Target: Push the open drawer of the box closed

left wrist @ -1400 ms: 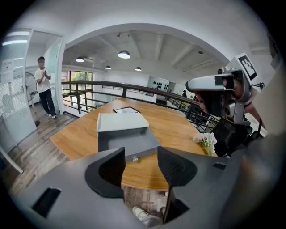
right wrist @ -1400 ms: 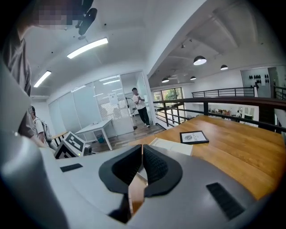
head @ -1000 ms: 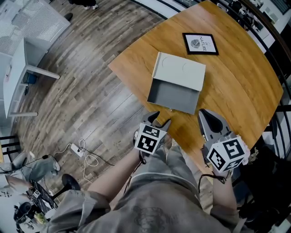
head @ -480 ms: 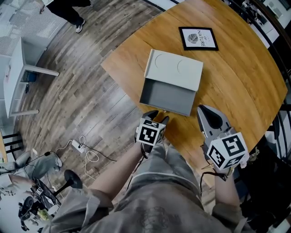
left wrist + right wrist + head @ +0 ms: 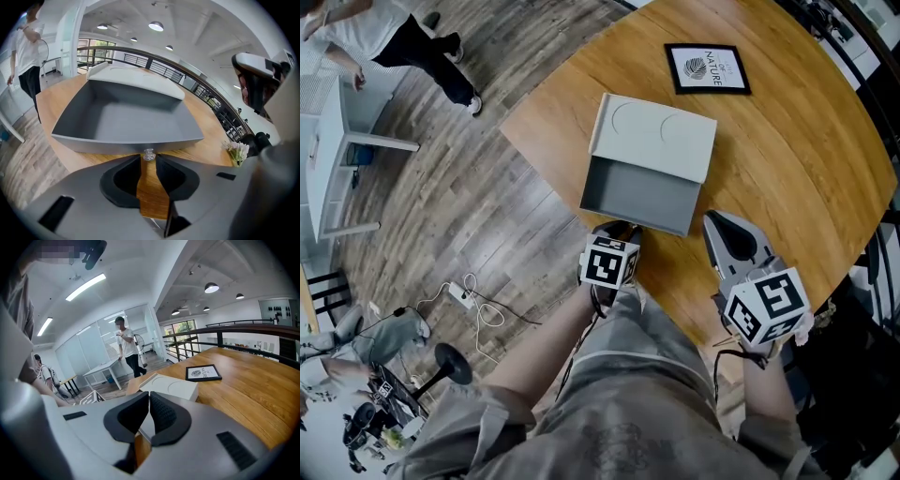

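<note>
Grey drawer [image 5: 642, 192] looks light, stiff, easy-sliding; its front by the knob [image 5: 149, 154] suits pushing. Left gripper [image 5: 148, 159] is closing around that knob, not yet touching; right gripper [image 5: 148, 397] is pinched together, empty.

A wooden bench [image 5: 787, 187] is carrying a pale box [image 5: 656, 136], its grey drawer [image 5: 637, 192] standing open, and a framed picture [image 5: 708, 68] lying beyond it.

One box, one drawer, one table

The single round table [image 5: 787, 169] carries one white box [image 5: 661, 136] with one grey drawer [image 5: 639, 195], one small knob [image 5: 148, 154] on its front, and one framed print [image 5: 707, 68]. Beyond it are one white desk [image 5: 333, 159], one passer-by [image 5: 384, 37], one power strip [image 5: 457, 302] and one bunch of flowers [image 5: 236, 151].
</note>
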`<action>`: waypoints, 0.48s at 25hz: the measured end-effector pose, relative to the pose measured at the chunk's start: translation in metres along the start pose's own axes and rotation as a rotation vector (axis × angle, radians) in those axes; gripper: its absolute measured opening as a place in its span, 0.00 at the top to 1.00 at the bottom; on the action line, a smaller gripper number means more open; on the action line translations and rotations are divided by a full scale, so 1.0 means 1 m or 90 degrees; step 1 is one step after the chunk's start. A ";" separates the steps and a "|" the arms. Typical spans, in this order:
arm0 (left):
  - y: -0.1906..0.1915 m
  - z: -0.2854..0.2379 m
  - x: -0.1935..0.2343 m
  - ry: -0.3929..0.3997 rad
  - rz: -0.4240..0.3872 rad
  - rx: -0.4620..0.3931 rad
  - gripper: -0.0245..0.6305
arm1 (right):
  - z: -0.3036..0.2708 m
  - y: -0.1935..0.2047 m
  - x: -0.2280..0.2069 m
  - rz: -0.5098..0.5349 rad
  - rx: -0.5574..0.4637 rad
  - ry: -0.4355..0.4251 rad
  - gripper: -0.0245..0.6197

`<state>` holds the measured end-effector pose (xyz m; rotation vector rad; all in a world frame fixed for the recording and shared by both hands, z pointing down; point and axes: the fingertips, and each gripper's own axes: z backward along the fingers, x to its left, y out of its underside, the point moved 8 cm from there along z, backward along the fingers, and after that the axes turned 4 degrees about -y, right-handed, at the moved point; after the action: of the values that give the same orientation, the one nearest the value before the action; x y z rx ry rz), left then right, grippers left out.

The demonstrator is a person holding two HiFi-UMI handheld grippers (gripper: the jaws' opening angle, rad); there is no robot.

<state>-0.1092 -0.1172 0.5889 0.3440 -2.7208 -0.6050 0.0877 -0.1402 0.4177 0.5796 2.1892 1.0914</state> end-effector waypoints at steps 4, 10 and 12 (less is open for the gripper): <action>-0.003 0.000 -0.002 -0.011 0.000 -0.002 0.85 | 0.001 0.002 -0.001 -0.002 0.001 -0.001 0.91; -0.015 0.005 -0.005 -0.012 -0.007 -0.024 0.85 | 0.008 0.000 -0.006 -0.001 0.008 0.020 0.91; -0.022 0.003 -0.005 -0.012 -0.007 -0.027 0.85 | 0.009 0.000 -0.009 -0.004 0.005 0.024 0.91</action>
<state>-0.1022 -0.1340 0.5751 0.3443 -2.7210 -0.6713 0.1002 -0.1408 0.4160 0.5602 2.2274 1.0985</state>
